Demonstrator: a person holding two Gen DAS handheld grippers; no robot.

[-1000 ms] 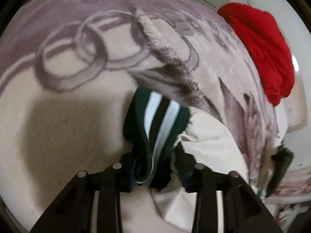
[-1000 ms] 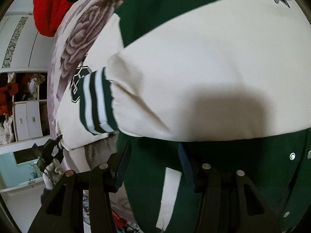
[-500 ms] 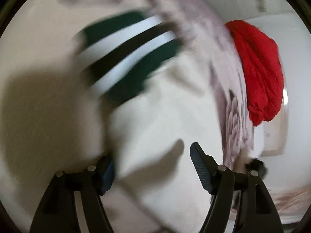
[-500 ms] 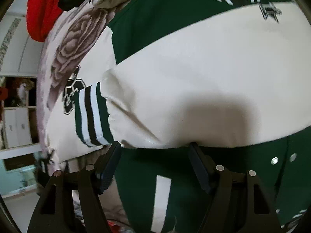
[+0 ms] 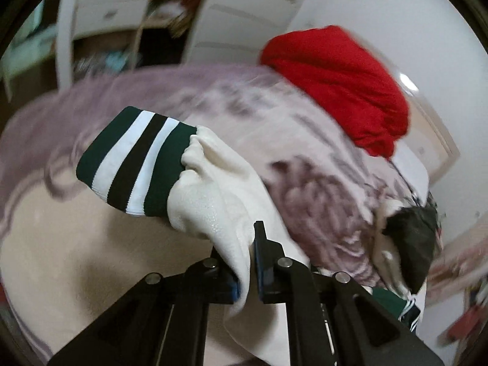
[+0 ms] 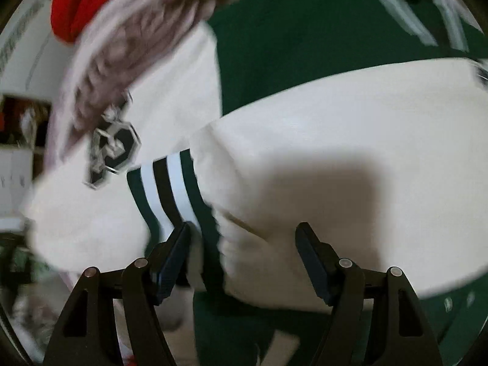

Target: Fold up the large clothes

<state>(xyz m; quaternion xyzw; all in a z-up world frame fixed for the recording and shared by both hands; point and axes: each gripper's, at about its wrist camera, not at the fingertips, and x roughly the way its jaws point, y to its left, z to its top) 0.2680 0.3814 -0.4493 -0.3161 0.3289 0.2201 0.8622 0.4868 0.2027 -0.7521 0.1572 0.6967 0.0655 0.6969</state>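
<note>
- The left gripper (image 5: 248,259) pinched the cream sleeve (image 5: 213,213) of the jacket between pressed-together jaws, raised off the bed.
- Its striped cuff (image 5: 134,158), green, white and black, stuck out beyond the fingers, covering part of the mauve floral blanket (image 5: 305,158).
- The right gripper (image 6: 244,244) stood spread over the other sleeve (image 6: 335,140), folded across the green jacket body (image 6: 305,45), pads clamping nothing.
- Farther off, a red garment (image 5: 341,91) lay heaped on the blanket; a dark garment (image 5: 411,244) sat at the bed's right edge.
- Blurred white cabinets (image 5: 116,6) stood beyond.
</note>
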